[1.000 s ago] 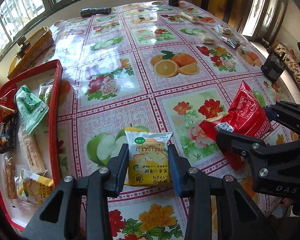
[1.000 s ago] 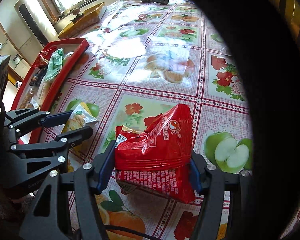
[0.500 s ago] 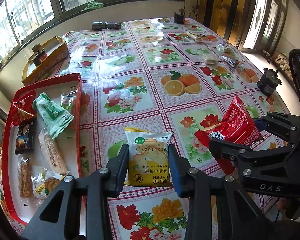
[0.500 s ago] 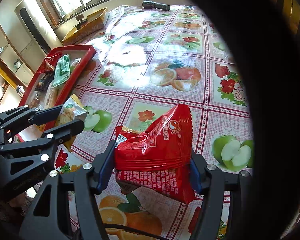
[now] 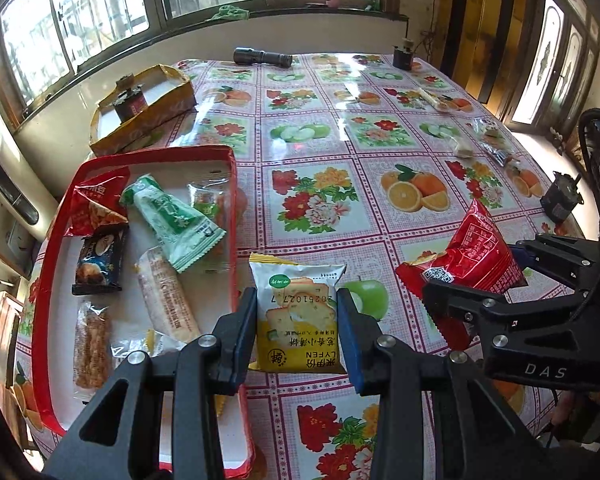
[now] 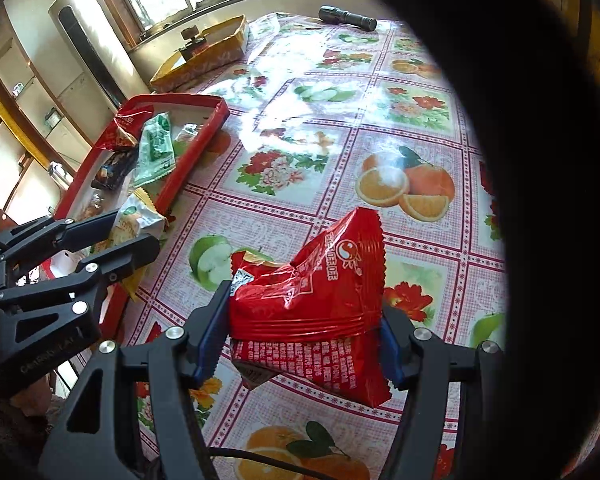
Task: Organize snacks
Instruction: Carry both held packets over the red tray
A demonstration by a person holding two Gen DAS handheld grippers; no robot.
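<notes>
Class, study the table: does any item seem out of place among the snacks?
Yes. A black flashlight lies at the table's far edge, and it is no snack. Several small packets remain scattered far from the red tray.

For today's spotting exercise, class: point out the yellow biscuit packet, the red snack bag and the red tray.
yellow biscuit packet (image 5: 298,312), left wrist view, middle of its printed front.
red snack bag (image 6: 312,300), right wrist view, its crinkled front face.
red tray (image 5: 233,216), left wrist view, its right rim.
</notes>
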